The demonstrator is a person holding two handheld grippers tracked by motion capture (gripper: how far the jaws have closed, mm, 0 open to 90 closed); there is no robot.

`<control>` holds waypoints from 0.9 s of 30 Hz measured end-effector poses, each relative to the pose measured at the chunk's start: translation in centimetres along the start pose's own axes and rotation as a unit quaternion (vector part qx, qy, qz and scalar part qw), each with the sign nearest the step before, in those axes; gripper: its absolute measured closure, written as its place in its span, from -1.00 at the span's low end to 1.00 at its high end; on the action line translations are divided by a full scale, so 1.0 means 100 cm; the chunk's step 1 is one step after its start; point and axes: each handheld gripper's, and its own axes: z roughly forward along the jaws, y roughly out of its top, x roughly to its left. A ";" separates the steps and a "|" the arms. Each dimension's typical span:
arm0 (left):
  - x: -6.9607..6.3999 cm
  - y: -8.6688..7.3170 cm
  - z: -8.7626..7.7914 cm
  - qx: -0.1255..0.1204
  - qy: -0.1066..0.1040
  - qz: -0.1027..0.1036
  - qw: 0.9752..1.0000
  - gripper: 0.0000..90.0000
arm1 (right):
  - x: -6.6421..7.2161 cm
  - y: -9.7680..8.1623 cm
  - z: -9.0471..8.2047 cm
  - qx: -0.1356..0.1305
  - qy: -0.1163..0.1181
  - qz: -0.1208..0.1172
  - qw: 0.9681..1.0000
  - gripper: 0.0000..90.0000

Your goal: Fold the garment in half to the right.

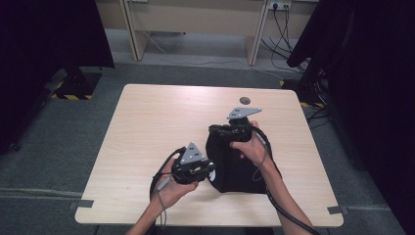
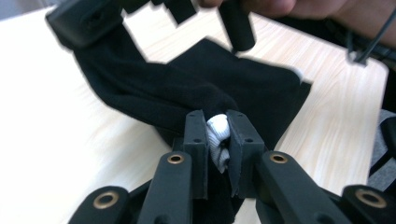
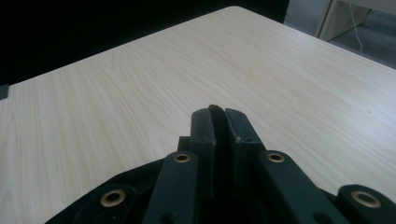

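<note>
I have both grippers clamped on the black cloth (image 1: 235, 166) at the table's (image 1: 147, 127) near right: left gripper (image 1: 208, 171) pinches its near-left corner, right gripper (image 1: 225, 131) its far edge, so its long axis runs near-to-far and the far end is lifted. My left gripper view shows what the high view can't: a white ribbed bit (image 2: 218, 140) squeezed between my jaws with the cloth, and the cloth hanging in a slack span up to the right gripper (image 2: 205, 9). My right gripper view shows a thin black edge of the cloth (image 3: 215, 112) nipped between near-shut jaws over bare wood.
</note>
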 end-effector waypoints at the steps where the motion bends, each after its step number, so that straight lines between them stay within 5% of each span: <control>1: -0.003 0.005 0.004 0.000 -0.004 0.003 1.000 0.75 | -0.003 -0.002 -0.004 -0.003 -0.002 0.003 1.000 0.84; 9: -0.021 0.032 0.044 -0.002 -0.029 0.012 0.999 0.75 | -0.030 -0.018 -0.033 -0.012 -0.017 0.022 1.000 0.84; 17: -0.031 0.031 0.085 0.012 -0.039 0.007 0.999 0.75 | -0.053 -0.044 -0.048 -0.008 -0.036 0.046 0.998 0.81; 23: -0.034 0.020 0.107 0.022 -0.052 0.005 0.998 0.69 | -0.060 -0.061 -0.050 0.011 -0.065 0.054 0.996 0.44; 27: -0.036 0.019 0.108 0.010 -0.061 -0.005 0.998 0.36 | -0.059 -0.063 -0.054 0.026 -0.092 0.055 0.994 0.17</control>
